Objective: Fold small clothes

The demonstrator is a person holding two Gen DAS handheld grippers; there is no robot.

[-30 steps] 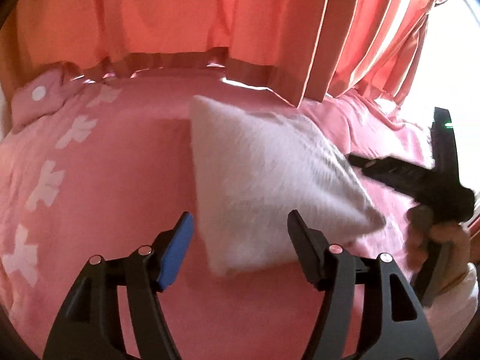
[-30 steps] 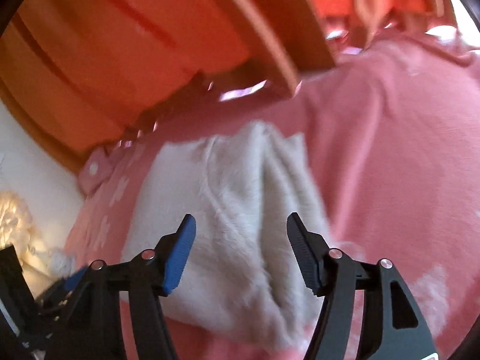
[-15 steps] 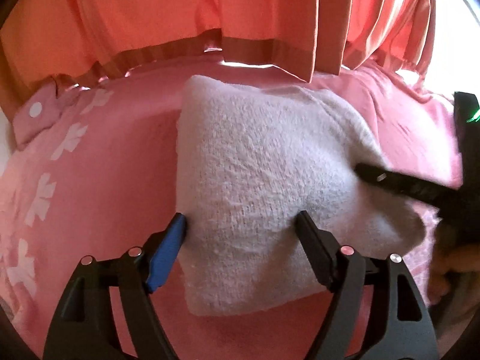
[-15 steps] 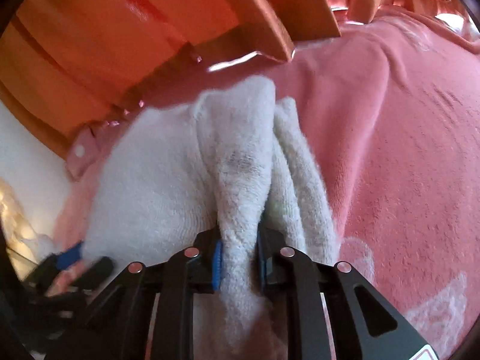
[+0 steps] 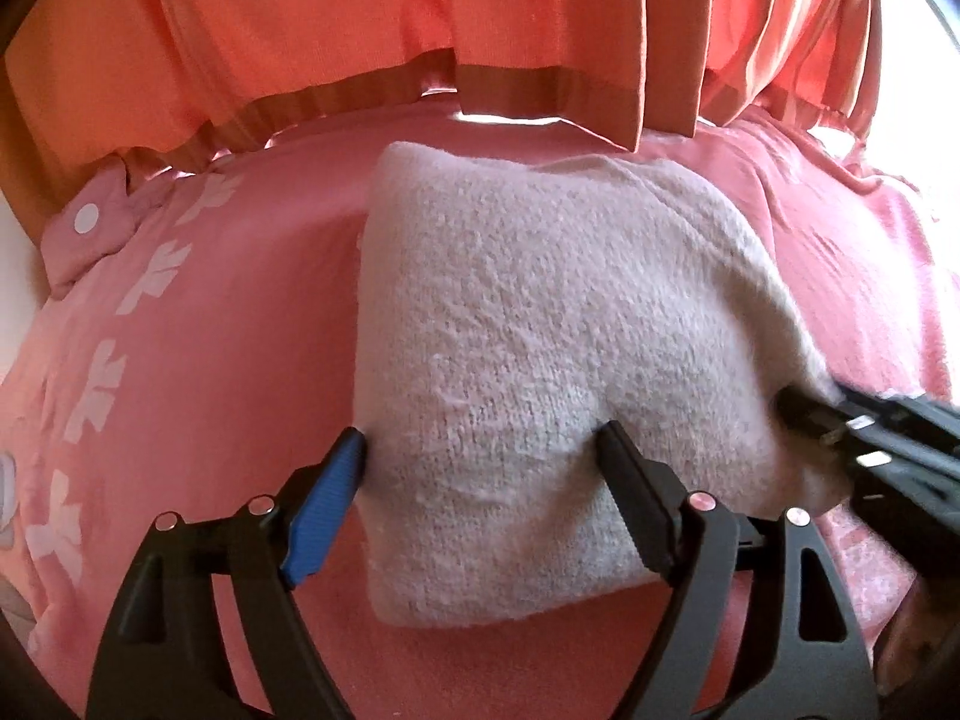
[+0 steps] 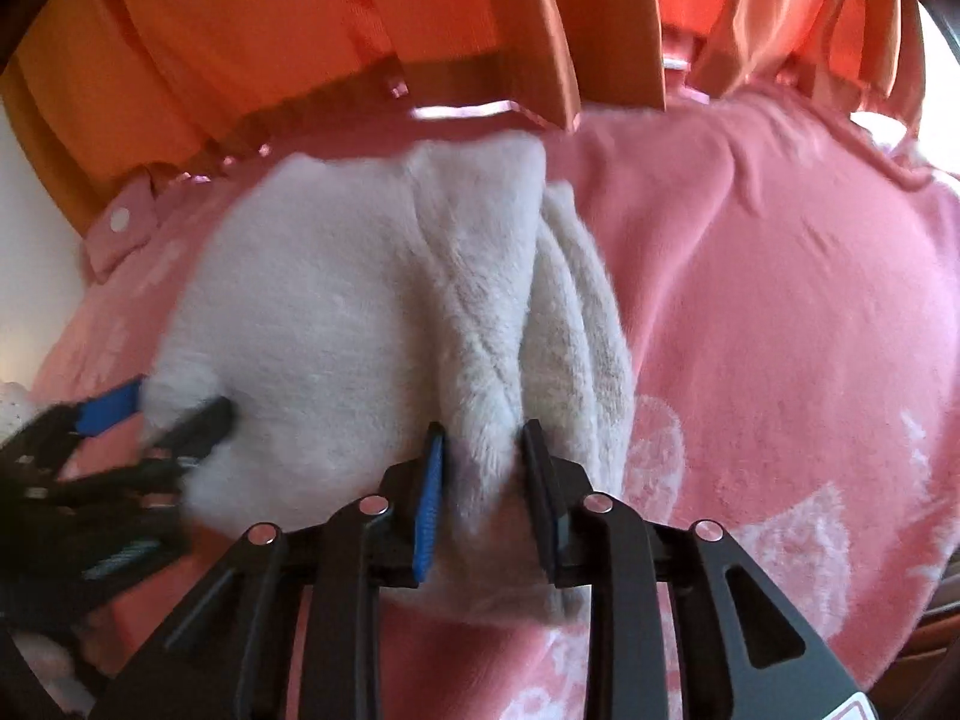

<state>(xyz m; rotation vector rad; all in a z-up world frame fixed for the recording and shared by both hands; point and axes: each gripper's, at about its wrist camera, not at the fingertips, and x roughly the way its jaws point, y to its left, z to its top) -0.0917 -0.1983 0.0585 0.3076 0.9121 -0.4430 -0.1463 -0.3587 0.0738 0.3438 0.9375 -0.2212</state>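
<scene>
**Operator:** Where is the garment, and what holds it?

**Guide:** The white fleece garment (image 5: pixel 540 372) lies on the pink blanket (image 5: pixel 240 312), folded into a thick pad. Your right gripper (image 6: pixel 483 468) is clamped on a raised ridge of fleece at the garment's near right edge; the fabric fills the narrow gap between the jaws. Your left gripper (image 5: pixel 480 468) stands with its jaws wide apart. Its blue-padded finger (image 5: pixel 327 504) touches the garment's left edge, and the black finger presses on the top surface, so the near left corner sits between them, unclamped.

**Operator:** Which edges can you see?

**Guide:** In the left wrist view, the near edge and the left edge are clean and straight. The far edge lies close below the hem of the orange curtain (image 5: pixel 480 30). In the right wrist view, two loose folds hang along the right edge, just beside the clamped ridge.

**Operator:** Where is open room?

**Guide:** Bare blanket extends to the left of the garment and to the right of it. The curtain closes off the far side.
</scene>
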